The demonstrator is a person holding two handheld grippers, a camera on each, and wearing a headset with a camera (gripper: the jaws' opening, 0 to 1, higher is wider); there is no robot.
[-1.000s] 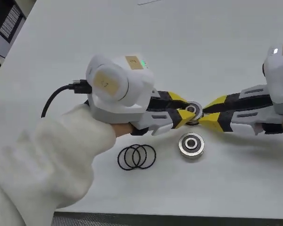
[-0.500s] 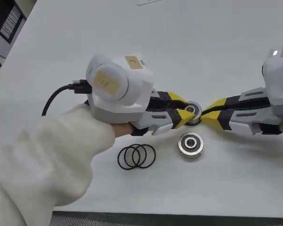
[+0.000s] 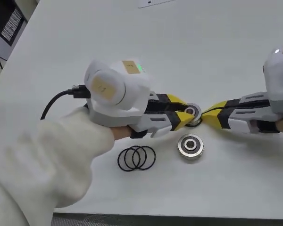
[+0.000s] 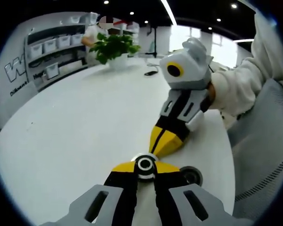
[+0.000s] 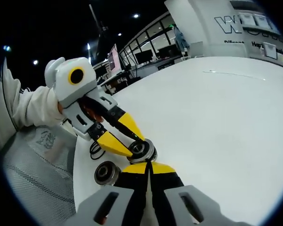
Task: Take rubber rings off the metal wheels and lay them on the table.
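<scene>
My left gripper is shut on a small metal wheel and holds it just above the white table. The left gripper view has that wheel clamped between the yellow jaw tips. My right gripper comes in from the right, jaws shut, with its tips against the wheel's rim. Whether a ring is pinched between them I cannot tell. A second metal wheel lies flat on the table just in front. Three black rubber rings lie overlapping to its left.
The white table stretches far back and to the right. Its front edge runs close below the rings. A black cable trails from the left gripper's body. A potted plant stands far off on the table.
The right gripper's jaws have narrowed from slightly apart to shut at the wheel's rim. The left gripper still holds the wheel in about the same place.
</scene>
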